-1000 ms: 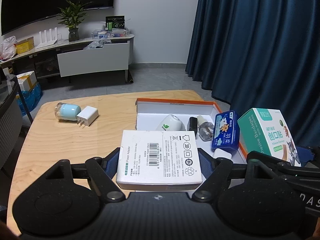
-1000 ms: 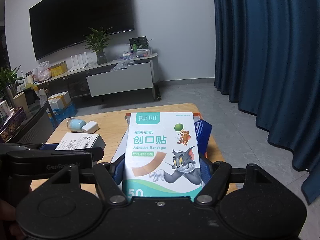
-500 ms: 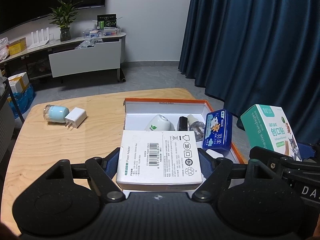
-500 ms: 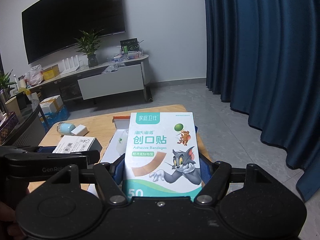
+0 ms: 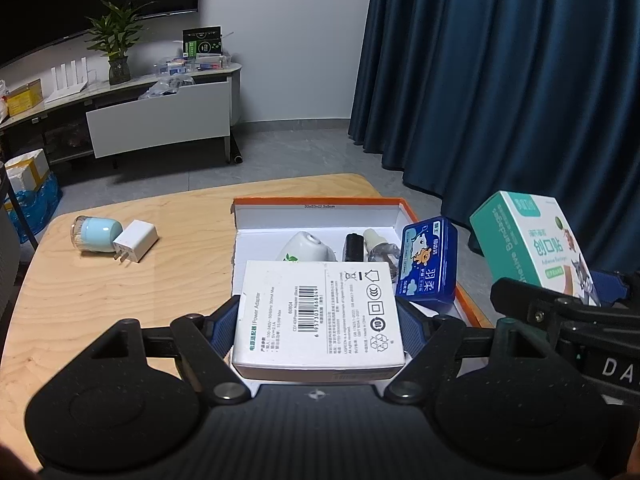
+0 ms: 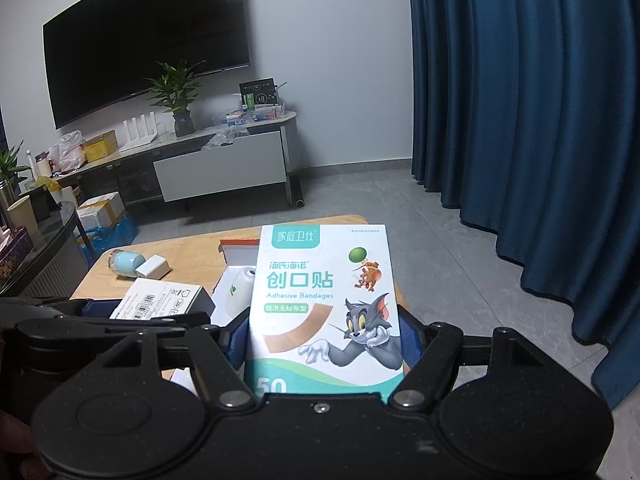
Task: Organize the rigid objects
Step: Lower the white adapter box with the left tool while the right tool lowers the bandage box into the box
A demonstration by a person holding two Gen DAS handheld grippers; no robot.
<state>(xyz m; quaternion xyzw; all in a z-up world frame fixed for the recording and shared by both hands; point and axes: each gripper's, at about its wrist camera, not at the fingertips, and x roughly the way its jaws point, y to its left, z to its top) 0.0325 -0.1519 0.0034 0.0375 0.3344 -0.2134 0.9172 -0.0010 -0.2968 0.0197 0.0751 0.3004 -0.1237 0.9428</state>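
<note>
My left gripper (image 5: 318, 316) is shut on a white power adapter box (image 5: 320, 312), held above the near end of an open orange-rimmed tray (image 5: 320, 202). The tray holds a white rounded device (image 5: 306, 246), a small black item (image 5: 354, 246), a clear bottle (image 5: 380, 246) and a blue tin (image 5: 430, 266) leaning on its right wall. My right gripper (image 6: 324, 332) is shut on a bandage box (image 6: 326, 304) with a cartoon cat, held right of the tray; it also shows in the left wrist view (image 5: 532, 246).
On the wooden table (image 5: 120, 288), a light blue jar (image 5: 96, 234) lies on its side next to a white plug charger (image 5: 136, 242) at the far left. Blue curtains (image 5: 500, 80) hang right; a TV cabinet (image 5: 160, 120) stands behind.
Both grippers have drawn back and shifted a little, so the tray and table sit slightly farther off. Each still holds its box.
</note>
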